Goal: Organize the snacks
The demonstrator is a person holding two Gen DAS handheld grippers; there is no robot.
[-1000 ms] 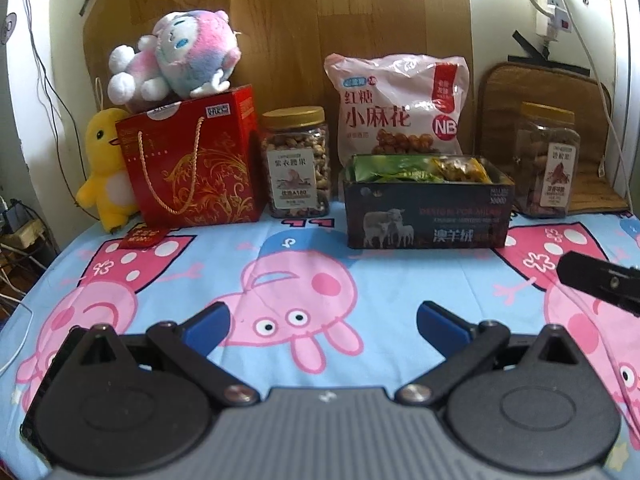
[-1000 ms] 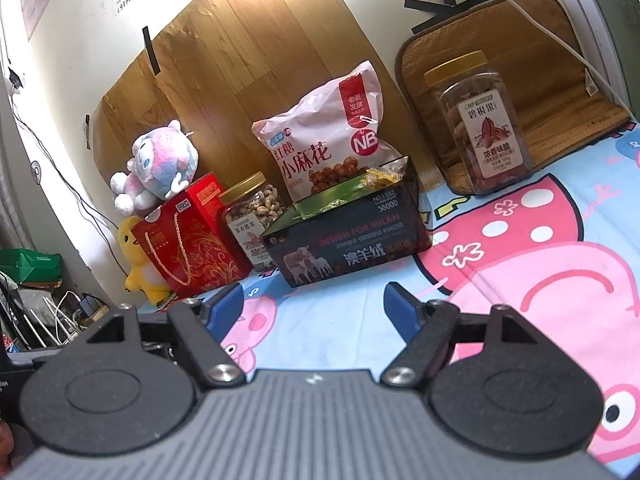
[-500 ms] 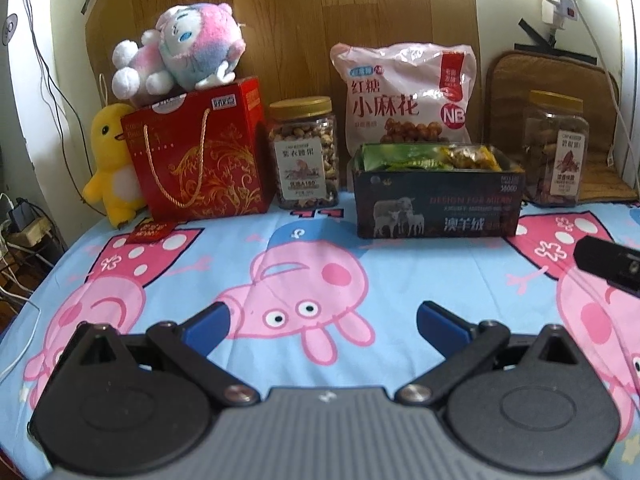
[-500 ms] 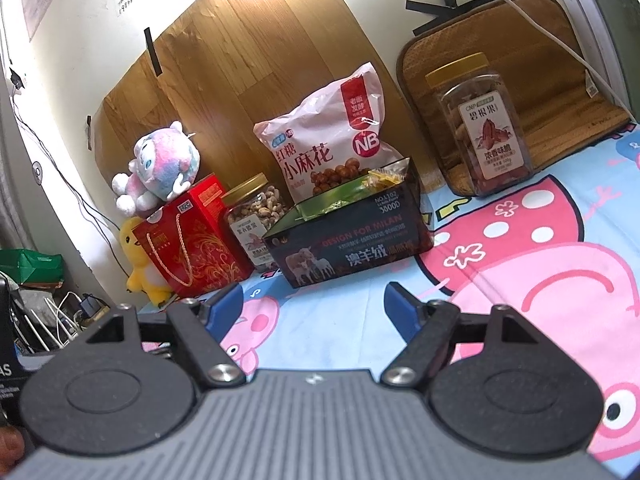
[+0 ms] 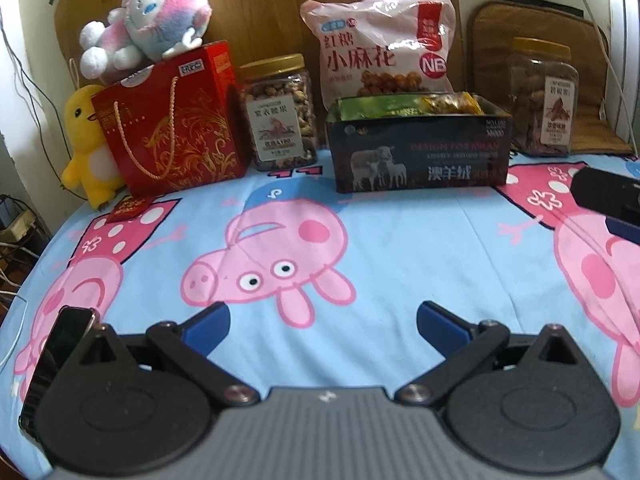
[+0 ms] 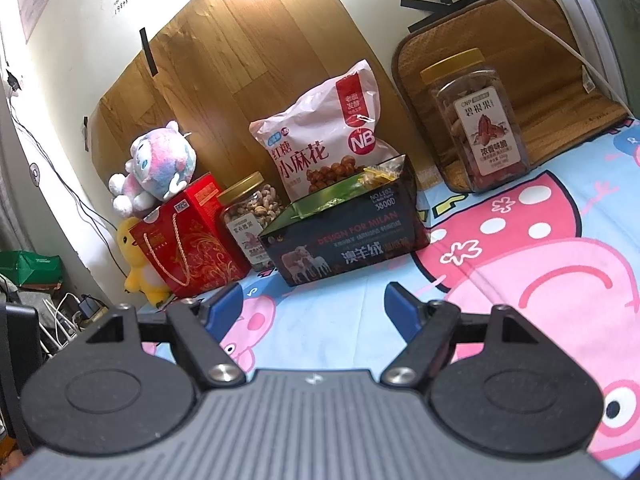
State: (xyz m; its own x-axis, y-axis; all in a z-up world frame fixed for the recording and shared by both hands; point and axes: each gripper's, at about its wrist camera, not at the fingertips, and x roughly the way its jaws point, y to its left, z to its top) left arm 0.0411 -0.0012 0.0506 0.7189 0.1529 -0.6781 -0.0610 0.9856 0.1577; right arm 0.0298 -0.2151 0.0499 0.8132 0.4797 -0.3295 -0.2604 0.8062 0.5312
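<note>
A dark box [image 5: 420, 152] [image 6: 344, 236] holding green and yellow snack packets stands at the back of the pig-print cloth [image 5: 320, 240]. Behind it leans a pink snack bag [image 5: 380, 48] [image 6: 320, 136]. A nut jar [image 5: 280, 112] [image 6: 250, 216] stands left of the box, another jar [image 5: 544, 96] [image 6: 476, 120] to its right. My left gripper [image 5: 323, 322] is open and empty, well short of the box. My right gripper [image 6: 314, 306] is open and empty; its edge also shows at the right of the left wrist view [image 5: 608, 200].
A red gift bag [image 5: 172, 124] [image 6: 188, 236] carries a pink plush toy [image 5: 148, 16] [image 6: 156, 168]; a yellow duck [image 5: 86, 136] stands beside it. A small red packet [image 5: 130, 209] lies on the cloth. A phone [image 5: 56, 360] lies at the near left edge. Cables hang left.
The left gripper's view has dropped and drawn slightly back, bringing a phone into sight at its left. The right gripper has barely moved. Both stay open.
</note>
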